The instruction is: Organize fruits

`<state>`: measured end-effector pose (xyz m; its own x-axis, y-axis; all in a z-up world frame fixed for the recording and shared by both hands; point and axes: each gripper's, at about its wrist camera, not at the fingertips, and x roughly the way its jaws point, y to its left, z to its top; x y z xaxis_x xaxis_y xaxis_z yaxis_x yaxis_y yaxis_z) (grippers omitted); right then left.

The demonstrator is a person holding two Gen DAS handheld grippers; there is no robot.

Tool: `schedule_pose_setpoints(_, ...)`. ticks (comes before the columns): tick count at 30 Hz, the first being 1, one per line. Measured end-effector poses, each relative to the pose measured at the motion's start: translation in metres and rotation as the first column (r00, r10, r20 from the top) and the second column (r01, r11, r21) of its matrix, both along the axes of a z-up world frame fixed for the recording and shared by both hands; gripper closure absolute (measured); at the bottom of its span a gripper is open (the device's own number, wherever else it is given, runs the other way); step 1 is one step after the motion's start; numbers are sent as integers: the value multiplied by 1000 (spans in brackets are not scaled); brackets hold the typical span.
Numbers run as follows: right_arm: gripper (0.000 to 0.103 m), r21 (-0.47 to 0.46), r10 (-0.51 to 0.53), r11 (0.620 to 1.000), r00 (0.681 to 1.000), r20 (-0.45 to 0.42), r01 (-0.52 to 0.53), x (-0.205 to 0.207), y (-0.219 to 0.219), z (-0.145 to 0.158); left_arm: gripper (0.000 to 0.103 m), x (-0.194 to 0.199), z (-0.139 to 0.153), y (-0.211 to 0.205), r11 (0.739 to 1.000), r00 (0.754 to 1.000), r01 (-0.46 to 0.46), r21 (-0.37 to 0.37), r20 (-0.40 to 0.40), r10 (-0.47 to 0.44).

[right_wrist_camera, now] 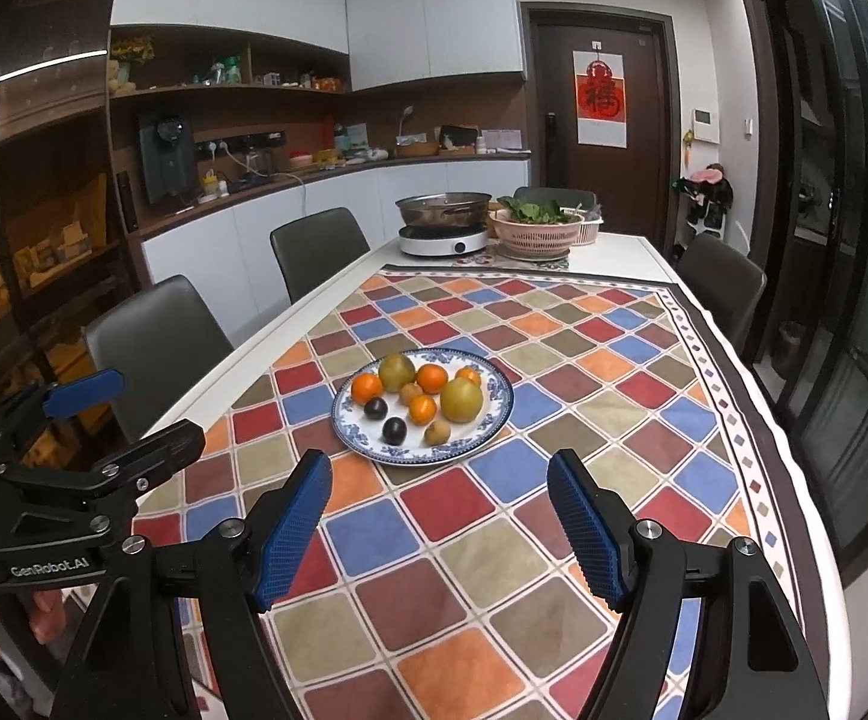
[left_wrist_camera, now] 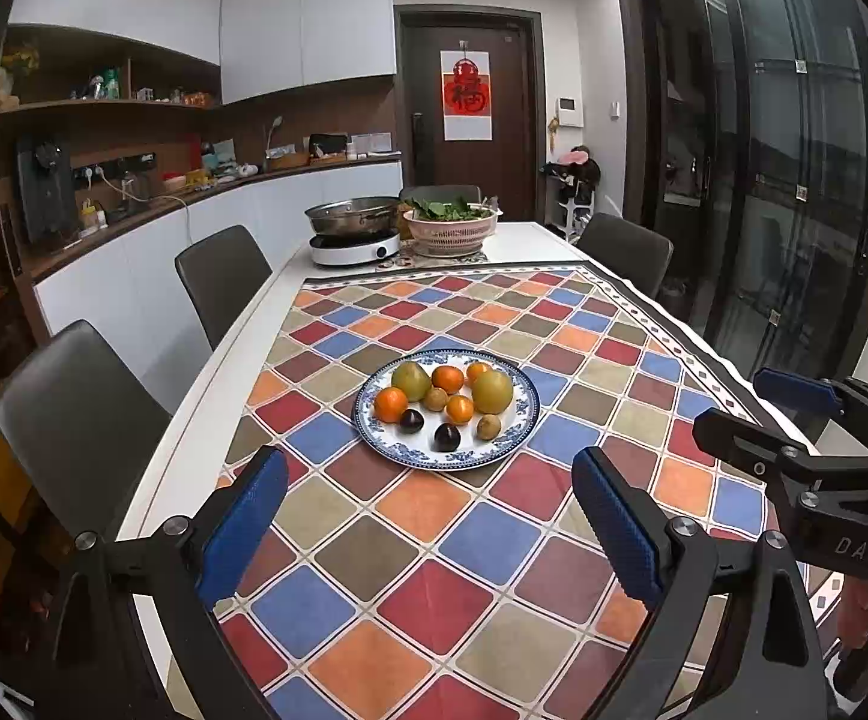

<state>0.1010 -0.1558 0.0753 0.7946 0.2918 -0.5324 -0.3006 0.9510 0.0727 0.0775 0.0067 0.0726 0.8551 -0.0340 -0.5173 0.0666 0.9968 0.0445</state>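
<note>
A blue-and-white plate (left_wrist_camera: 374,433) (right_wrist_camera: 497,414) sits on the checked tablecloth. It holds two green-yellow fruits (left_wrist_camera: 492,391) (right_wrist_camera: 461,399), several small oranges (left_wrist_camera: 390,404) (right_wrist_camera: 367,387), two dark plums (left_wrist_camera: 446,437) (right_wrist_camera: 394,431) and some small brown fruits (left_wrist_camera: 488,426) (right_wrist_camera: 436,432). My left gripper (left_wrist_camera: 428,483) is open and empty, in front of the plate. My right gripper (right_wrist_camera: 439,483) is open and empty, also in front of the plate. Each gripper shows at the edge of the other's view, the right one in the left wrist view (left_wrist_camera: 770,414) and the left one in the right wrist view (right_wrist_camera: 128,411).
At the table's far end stand a pot on a white induction cooker (left_wrist_camera: 355,247) (right_wrist_camera: 443,240) and a pink basket of greens (left_wrist_camera: 451,227) (right_wrist_camera: 531,228). Dark chairs (left_wrist_camera: 221,276) (right_wrist_camera: 719,282) line both long sides. A counter runs along the left wall.
</note>
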Motion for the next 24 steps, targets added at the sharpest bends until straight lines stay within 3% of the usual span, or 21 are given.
schedule_pose_setpoints(3,28,-1,2,1000,1000,8,-2,-5,-1,1,2,-4,2,-1,1000,1000,-9,5,12,9)
schedule_pose_setpoints(24,28,-5,-1,1000,1000,31,1,-17,0,5,0,-16,4,-1,1000,999,-27,4,25,27)
